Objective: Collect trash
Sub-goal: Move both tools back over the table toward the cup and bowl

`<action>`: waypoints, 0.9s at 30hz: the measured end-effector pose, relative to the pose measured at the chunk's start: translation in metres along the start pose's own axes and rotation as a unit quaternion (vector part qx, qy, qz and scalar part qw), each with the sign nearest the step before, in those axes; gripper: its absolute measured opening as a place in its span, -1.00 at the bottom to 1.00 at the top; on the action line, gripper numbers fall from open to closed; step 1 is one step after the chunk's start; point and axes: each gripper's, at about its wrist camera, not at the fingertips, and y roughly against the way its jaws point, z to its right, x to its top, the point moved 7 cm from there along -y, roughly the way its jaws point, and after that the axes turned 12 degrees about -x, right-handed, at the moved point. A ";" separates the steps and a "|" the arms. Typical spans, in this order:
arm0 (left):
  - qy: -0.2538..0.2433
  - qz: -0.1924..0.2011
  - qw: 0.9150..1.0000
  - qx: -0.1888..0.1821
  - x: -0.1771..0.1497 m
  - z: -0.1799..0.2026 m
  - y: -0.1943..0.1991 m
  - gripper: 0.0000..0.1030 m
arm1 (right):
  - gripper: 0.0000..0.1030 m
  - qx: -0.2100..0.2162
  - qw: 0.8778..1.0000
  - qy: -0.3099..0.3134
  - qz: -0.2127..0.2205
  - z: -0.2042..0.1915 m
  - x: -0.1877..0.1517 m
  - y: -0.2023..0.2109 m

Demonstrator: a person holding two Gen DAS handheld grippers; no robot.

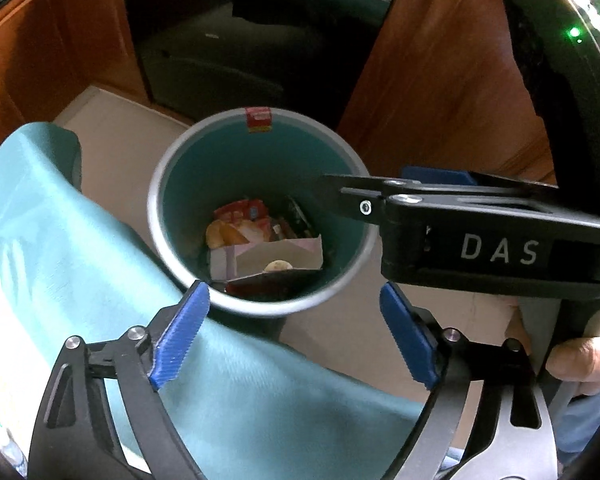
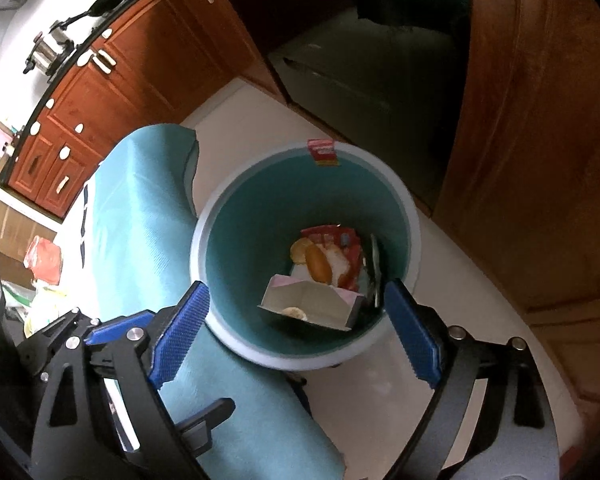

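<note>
A round trash bin (image 1: 158, 216) with a grey rim and teal inside stands on the floor below both grippers. Inside lie a pink and white carton (image 1: 276, 258), a red snack wrapper (image 1: 242, 210) and some yellow-orange scraps (image 1: 224, 234). My left gripper (image 1: 292, 292) hangs open over the bin's near rim, nothing between its blue pads (image 1: 180, 336). The right wrist view shows the same bin (image 2: 216, 216), the carton (image 2: 312, 302) and the wrapper (image 2: 332, 240). My right gripper (image 2: 296, 286) is open and empty above the bin. Its black housing (image 1: 480, 240) reaches in from the right over the rim.
A surface covered in teal cloth (image 1: 80, 240) (image 2: 148, 208) presses against the bin's left side. Wooden cabinets (image 2: 112, 92) line the left, and a wooden panel (image 1: 440, 92) stands to the right. A dark recess (image 1: 236, 48) lies behind. The beige floor (image 2: 460, 280) surrounds the bin. A thumb (image 1: 580, 360) grips the right tool.
</note>
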 end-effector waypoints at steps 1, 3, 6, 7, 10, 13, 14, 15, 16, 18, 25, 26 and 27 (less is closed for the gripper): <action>0.000 0.003 1.000 0.000 -0.002 0.001 0.004 0.73 | 0.66 -0.001 1.000 0.002 0.001 -0.002 -0.001 0.004; 0.000 0.012 1.000 0.000 -0.004 0.003 0.014 0.76 | 0.66 -0.001 1.000 0.006 0.003 -0.005 -0.004 0.011; -0.003 0.028 1.000 0.003 -0.007 0.007 0.030 0.82 | 0.66 -0.002 1.000 0.012 0.011 -0.014 -0.008 0.026; -0.004 0.035 0.999 0.004 -0.009 0.008 0.036 0.83 | 0.66 -0.002 1.000 0.015 0.014 -0.017 -0.009 0.031; -0.005 0.053 0.999 0.005 -0.016 0.011 0.056 0.87 | 0.70 -0.006 0.999 0.024 0.022 -0.025 -0.015 0.049; -0.006 0.074 0.997 0.005 -0.027 0.013 0.077 0.91 | 0.75 -0.010 0.999 0.036 0.037 -0.035 -0.021 0.069; -0.005 0.081 0.997 0.005 -0.031 0.013 0.085 0.92 | 0.76 -0.011 0.998 0.040 0.041 -0.040 -0.024 0.076; -0.005 0.088 0.996 0.005 -0.036 0.013 0.092 0.92 | 0.76 -0.012 0.998 0.044 0.044 -0.045 -0.027 0.082; -0.004 0.093 0.996 0.005 -0.041 0.012 0.099 0.92 | 0.79 -0.011 0.998 0.050 0.047 -0.050 -0.030 0.087; 0.002 0.106 0.994 0.007 -0.052 0.008 0.112 0.92 | 0.82 -0.007 0.997 0.062 0.051 -0.065 -0.037 0.098; 0.009 0.161 0.987 0.023 -0.112 -0.014 0.167 0.92 | 0.89 0.019 0.991 0.127 0.046 -0.136 -0.069 0.117; 0.009 0.163 0.986 0.033 -0.120 -0.018 0.173 0.92 | 0.89 0.024 0.989 0.137 0.042 -0.148 -0.075 0.117; 0.011 0.164 0.985 0.051 -0.133 -0.026 0.183 0.92 | 0.89 0.031 0.988 0.149 0.038 -0.161 -0.081 0.117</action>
